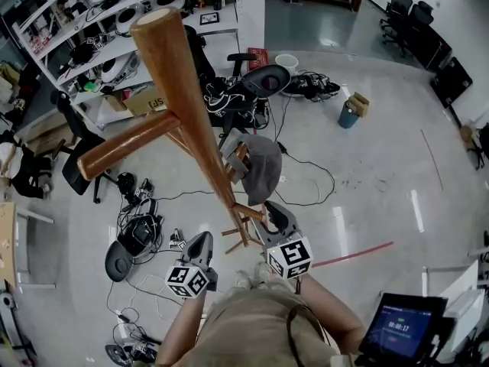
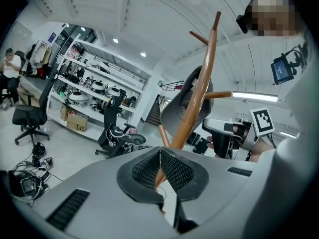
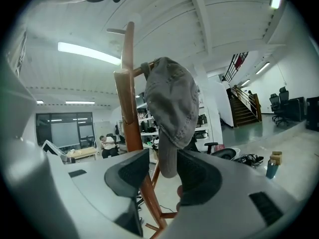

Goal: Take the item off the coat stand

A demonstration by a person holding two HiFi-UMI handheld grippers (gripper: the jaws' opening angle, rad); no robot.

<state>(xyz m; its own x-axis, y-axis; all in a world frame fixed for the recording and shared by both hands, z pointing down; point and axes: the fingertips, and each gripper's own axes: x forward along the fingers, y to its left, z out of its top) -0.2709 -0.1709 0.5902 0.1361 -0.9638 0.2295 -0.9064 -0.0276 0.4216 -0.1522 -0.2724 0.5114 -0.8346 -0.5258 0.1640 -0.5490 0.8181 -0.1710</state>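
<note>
Right gripper view: the grey cap (image 3: 172, 101) hangs from a peg of the wooden coat stand (image 3: 127, 113), its brim drooping between the right gripper's (image 3: 162, 167) jaws. These stand wide apart, and the brim seems clear of both pads, though one is close. The left gripper (image 2: 160, 164) is clenched, pads together, with nothing visible between them, just short of the stand's pole.

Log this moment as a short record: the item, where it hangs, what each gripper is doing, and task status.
Item: grey cap
Location: hanging on the wooden coat stand
Right gripper: fingers apart, cap's brim hanging between them, not clamped
Left gripper: fingers together, holding nothing
Task status: cap not yet taken off
</note>
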